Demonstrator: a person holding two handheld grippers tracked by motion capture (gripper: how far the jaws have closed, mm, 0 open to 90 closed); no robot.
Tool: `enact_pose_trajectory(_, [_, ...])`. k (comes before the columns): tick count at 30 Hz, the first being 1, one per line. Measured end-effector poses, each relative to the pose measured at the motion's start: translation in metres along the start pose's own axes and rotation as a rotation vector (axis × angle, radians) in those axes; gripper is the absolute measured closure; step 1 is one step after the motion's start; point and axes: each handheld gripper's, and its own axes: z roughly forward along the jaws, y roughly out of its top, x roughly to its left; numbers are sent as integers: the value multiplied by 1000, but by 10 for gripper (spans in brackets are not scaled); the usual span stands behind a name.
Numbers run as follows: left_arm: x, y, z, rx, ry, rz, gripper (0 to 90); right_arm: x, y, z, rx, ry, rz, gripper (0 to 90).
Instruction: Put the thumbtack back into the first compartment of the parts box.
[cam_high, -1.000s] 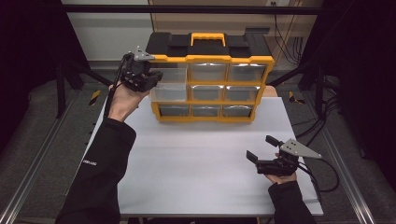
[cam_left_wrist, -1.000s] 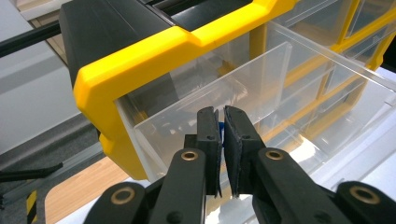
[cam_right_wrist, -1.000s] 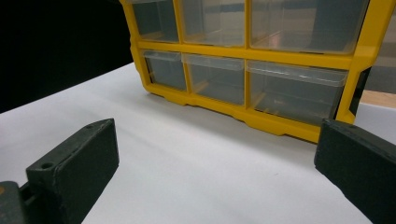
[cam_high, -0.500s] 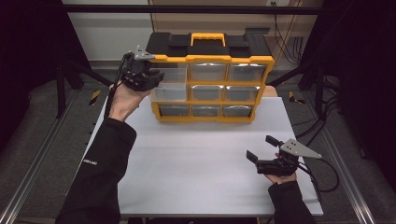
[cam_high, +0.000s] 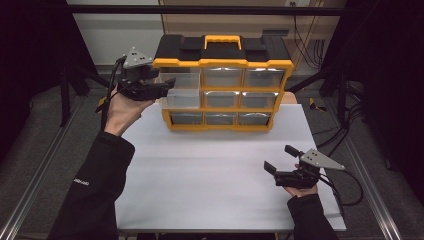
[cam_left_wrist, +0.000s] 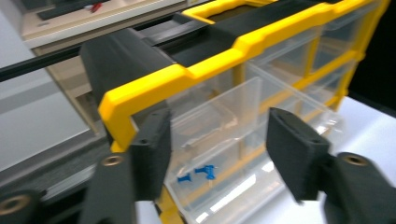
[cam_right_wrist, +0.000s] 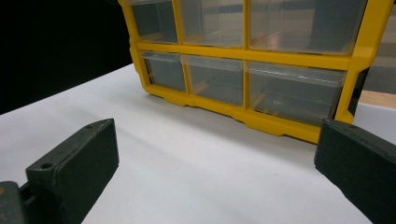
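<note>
R gripper (cam_high: 281, 163) low over white table (cam_high: 200, 175), jaws wide, nothing between. Further back, L gripper (cam_high: 162, 87) at top-left clear drawer (cam_high: 181, 90), pulled out of yellow organizer (cam_high: 225, 62); jaws just opened, off drawer front. Blue bits (cam_left_wrist: 198, 172) in drawer below.

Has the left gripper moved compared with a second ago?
Yes. The left gripper, jaws just opening, has backed leftward off the clear pulled-out drawer of the yellow organizer.
</note>
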Motion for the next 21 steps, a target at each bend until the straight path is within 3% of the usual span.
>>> enact_pose_trajectory(10, [-9,-8,-18,-50,-4,20,118,0,0,-1,3,1,3,4])
enact_pose_trajectory(21, [-17,-26,-28,-68,-36,11,55,0,1,-1,3,-2,7,4])
